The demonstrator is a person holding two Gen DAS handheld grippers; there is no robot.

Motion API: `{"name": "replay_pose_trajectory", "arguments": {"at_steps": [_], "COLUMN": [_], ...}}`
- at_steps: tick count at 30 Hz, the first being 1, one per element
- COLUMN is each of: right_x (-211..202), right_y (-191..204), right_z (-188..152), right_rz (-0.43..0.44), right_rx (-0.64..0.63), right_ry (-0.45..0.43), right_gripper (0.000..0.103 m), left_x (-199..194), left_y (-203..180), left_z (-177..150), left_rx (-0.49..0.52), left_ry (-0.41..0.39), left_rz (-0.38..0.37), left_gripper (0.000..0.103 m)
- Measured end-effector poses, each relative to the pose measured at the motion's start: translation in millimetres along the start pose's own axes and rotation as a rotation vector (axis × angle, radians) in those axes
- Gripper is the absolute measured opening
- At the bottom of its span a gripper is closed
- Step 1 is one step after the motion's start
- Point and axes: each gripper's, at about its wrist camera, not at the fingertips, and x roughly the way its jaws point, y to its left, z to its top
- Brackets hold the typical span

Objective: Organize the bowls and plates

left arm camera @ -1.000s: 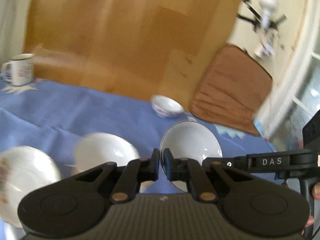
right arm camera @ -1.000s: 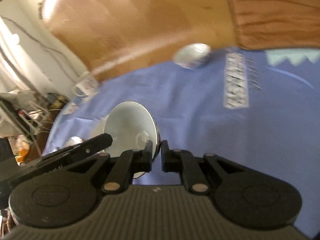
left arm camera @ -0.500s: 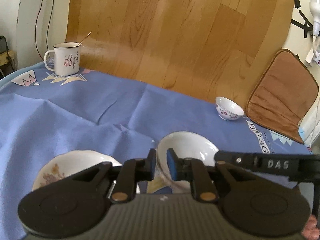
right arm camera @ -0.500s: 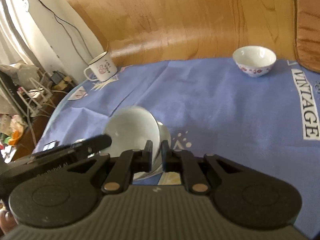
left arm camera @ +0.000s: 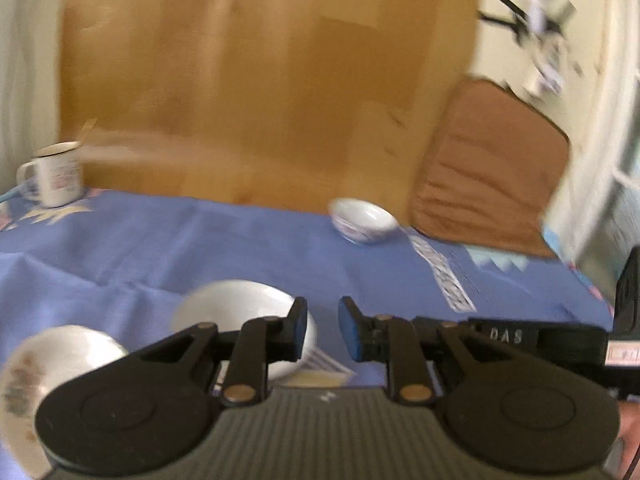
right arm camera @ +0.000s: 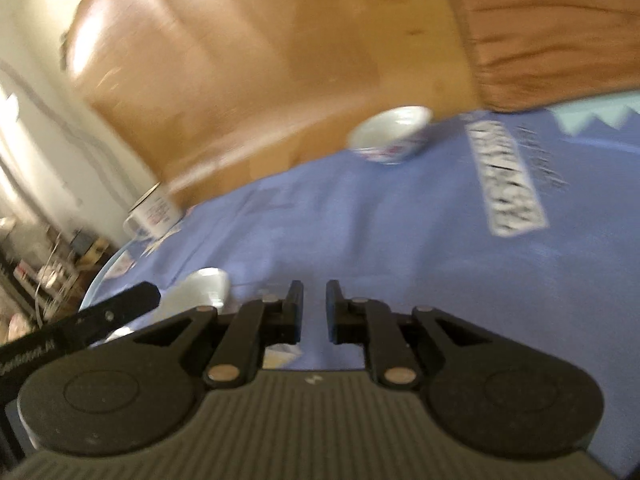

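A plain white bowl [left arm camera: 240,308] rests on the blue cloth, just left of my left gripper [left arm camera: 323,320]. The left jaws are opening and hold nothing. A floral plate [left arm camera: 48,364] lies at the far left. A small floral bowl [left arm camera: 362,220] stands at the cloth's far edge. In the right wrist view the white bowl [right arm camera: 200,292] is low on the left, partly behind the other gripper's finger [right arm camera: 100,320]. My right gripper [right arm camera: 314,308] is open over bare cloth, with the small floral bowl [right arm camera: 390,136] far ahead of it.
A white mug [left arm camera: 52,178] with a stick in it stands at the back left of the blue tablecloth [left arm camera: 200,248]. A wooden board [left arm camera: 260,80] and a brown cushion [left arm camera: 488,172] lean behind the table. Both views are motion-blurred.
Both grippers were shut on the white bowl's rim and have let it go. The bowl now sits on the cloth, and both grippers have shifted to its right.
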Motion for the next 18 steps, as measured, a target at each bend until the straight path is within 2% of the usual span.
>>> {"name": "replay_pose_trajectory", "arguments": {"at_steps": [3, 7, 11, 13, 18], "right_x": [-15, -26, -29, -27, -30], "right_y": [-24, -44, -56, -57, -60], "right_z": [-5, -6, -7, -10, -11], "right_rz": [-0.027, -0.084, -0.115, -0.133, -0.12], "right_rx": [0.059, 0.076, 0.083, 0.062, 0.052], "right_ry": [-0.032, -0.073, -0.117, -0.125, -0.14], "right_gripper": [0.016, 0.016, 0.017, 0.021, 0.027], "left_x": [14, 30, 41, 43, 55], "left_y": [-23, -45, -53, -52, -49], "left_z": [-5, -11, -16, -18, -20], "left_rx": [0.046, 0.108, 0.121, 0.122, 0.113], "left_ry": [0.041, 0.073, 0.104, 0.115, 0.141], "left_rz": [-0.027, -0.012, 0.01, 0.023, 0.043], "left_gripper": [0.023, 0.026, 0.026, 0.026, 0.027]}}
